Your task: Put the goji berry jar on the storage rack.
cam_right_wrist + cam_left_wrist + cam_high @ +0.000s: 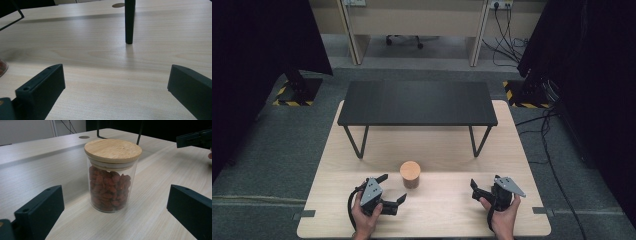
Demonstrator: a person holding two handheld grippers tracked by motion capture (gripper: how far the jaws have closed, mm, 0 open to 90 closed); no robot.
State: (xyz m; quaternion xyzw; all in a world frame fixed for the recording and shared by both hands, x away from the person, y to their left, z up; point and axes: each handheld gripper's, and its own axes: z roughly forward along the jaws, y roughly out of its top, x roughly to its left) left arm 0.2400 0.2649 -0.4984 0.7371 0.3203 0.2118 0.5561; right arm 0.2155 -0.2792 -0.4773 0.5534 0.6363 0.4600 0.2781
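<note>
1. Glass jar (pixel 410 175), lower centre of the high view: it stands upright on the pale wooden counter (pixel 437 150), capped by a round wooden lid (pixel 113 150) and about two-thirds full of reddish-brown dried pieces. It carries no label or legible writing.
2. Left tool (pixel 393 189), lower left of centre: jaws spread wide and holding nothing, aimed at the jar, which stands just beyond the jaw tips, untouched.
3. Right tool (pixel 474 189), lower right: jaws wide and empty, well apart from the jar.
4. Black low table (pixel 417 102), upper centre, standing on the counter; one of its legs (pixel 129 22) appears at the top of the right gripper view.
</note>
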